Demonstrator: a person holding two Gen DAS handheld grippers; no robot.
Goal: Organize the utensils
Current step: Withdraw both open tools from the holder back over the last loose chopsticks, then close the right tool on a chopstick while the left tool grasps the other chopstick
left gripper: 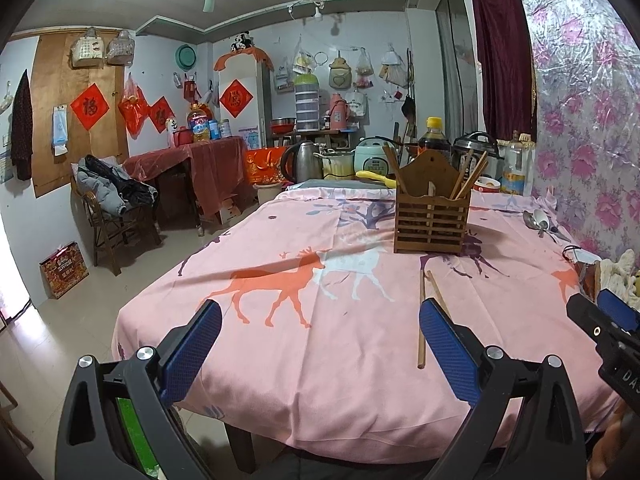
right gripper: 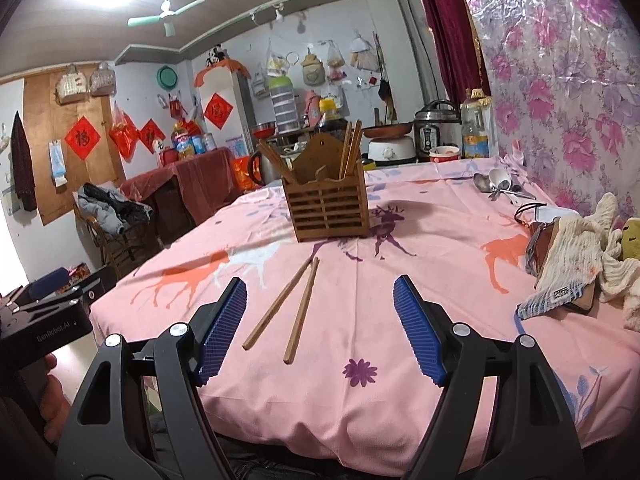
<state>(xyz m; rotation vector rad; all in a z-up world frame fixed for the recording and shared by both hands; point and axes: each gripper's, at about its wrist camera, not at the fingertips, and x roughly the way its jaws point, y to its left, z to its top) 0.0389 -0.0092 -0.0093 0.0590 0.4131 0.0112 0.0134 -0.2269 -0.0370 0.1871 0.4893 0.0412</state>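
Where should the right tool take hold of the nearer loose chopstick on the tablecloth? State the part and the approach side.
Probably grip the chopstick near its middle, coming down from above with the open right tool turned across its length. It lies flat on the tablecloth, running away from the tool toward the wooden utensil holder, and its twin nearly touches it at the far tips, so the wider near half leaves room for a finger.

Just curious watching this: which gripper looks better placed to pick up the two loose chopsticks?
Probably the right gripper: open, with both chopsticks lying between its fingers. From the left gripper they sit off to one side.
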